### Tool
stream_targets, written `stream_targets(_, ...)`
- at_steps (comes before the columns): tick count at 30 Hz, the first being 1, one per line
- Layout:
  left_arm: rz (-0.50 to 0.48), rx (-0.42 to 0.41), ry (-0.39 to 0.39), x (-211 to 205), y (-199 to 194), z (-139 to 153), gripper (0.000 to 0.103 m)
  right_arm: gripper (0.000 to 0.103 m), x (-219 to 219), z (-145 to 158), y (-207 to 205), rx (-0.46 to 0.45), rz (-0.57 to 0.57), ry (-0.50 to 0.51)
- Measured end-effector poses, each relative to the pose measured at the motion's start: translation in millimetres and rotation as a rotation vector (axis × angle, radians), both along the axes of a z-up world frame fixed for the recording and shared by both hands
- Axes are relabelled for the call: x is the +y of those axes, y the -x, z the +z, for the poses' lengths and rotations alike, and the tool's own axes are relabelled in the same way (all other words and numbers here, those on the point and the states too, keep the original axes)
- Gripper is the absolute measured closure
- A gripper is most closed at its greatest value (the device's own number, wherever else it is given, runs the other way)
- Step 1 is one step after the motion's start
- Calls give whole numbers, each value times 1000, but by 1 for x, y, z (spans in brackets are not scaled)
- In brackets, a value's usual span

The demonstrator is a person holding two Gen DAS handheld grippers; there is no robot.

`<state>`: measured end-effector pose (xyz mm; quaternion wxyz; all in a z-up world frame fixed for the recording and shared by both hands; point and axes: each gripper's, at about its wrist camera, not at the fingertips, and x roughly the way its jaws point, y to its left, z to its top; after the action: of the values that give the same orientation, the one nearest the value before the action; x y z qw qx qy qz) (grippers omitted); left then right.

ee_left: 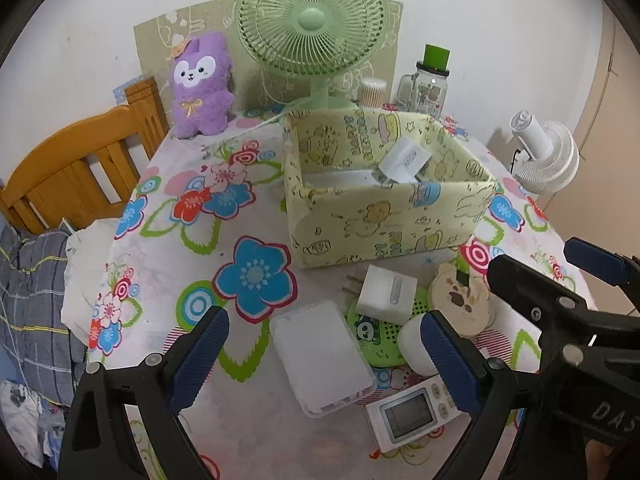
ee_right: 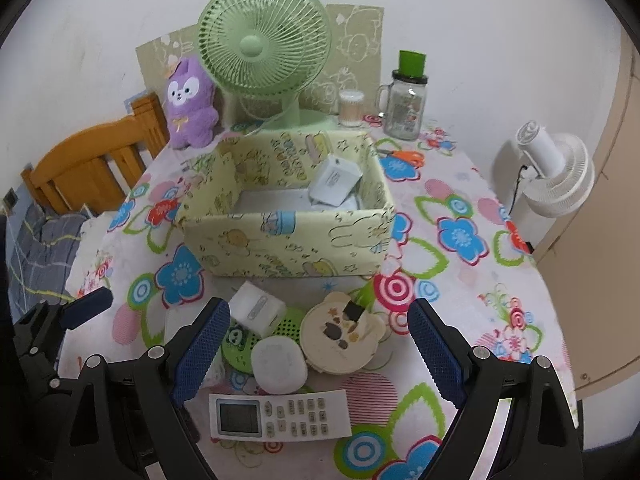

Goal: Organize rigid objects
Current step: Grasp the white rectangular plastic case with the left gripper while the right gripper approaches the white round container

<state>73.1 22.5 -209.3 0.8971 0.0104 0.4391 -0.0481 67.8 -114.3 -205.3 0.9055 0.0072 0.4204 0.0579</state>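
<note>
1. On the flowered table (ee_right: 460, 184) I see a yellow box (ee_right: 288, 236) with its top open; a white adapter (ee_right: 334, 184) leans in its far right corner.
2. Just in front of the box lies a small pile: a white plug (ee_right: 256, 310) rests on a green disc (ee_right: 288, 328), and beside it sits a round cream bear tin (ee_right: 340, 334).
3. A white puck (ee_right: 278, 366) touches the tin's near left edge and lies over the disc.
4. Nearest to me, a remote (ee_right: 280, 416) lies flat, screen to the left in the right wrist view.
5. A clear case (ee_left: 322, 356) lies left of the pile, between my left fingers in the left wrist view.
6. My left gripper (ee_left: 324, 360) hangs spread wide over the case and grips nothing; I cannot tell whether its pads touch anything.
7. My right gripper (ee_right: 316, 356) is also spread wide, framing the puck, tin and remote, with nothing clamped.
8. Behind the box stand a green fan (ee_right: 264, 48), a purple plush (ee_right: 190, 104), a swab pot (ee_right: 351, 108) and a jar (ee_right: 404, 108) with a green lid.
9. Orange scissors (ee_right: 404, 157) lie right of the box, near the jar.
10. Off the table's right edge stands a white fan (ee_right: 556, 176); a wooden bed frame (ee_right: 92, 164) is on the left.
</note>
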Motion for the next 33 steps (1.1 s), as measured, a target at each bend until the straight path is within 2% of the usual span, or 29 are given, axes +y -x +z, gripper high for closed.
stream_targets(5,10,22,1,-1,-5,-19,6,11,6,-18,-1,-19,29,27)
stream_targets(22,62,81,-4,-1,-11,-63,6,11,7,-61,-10,47,44,24)
stream_targets(33,83,94,28,2,-9,-76,19,11,10,-81,-14,90,54,-33)
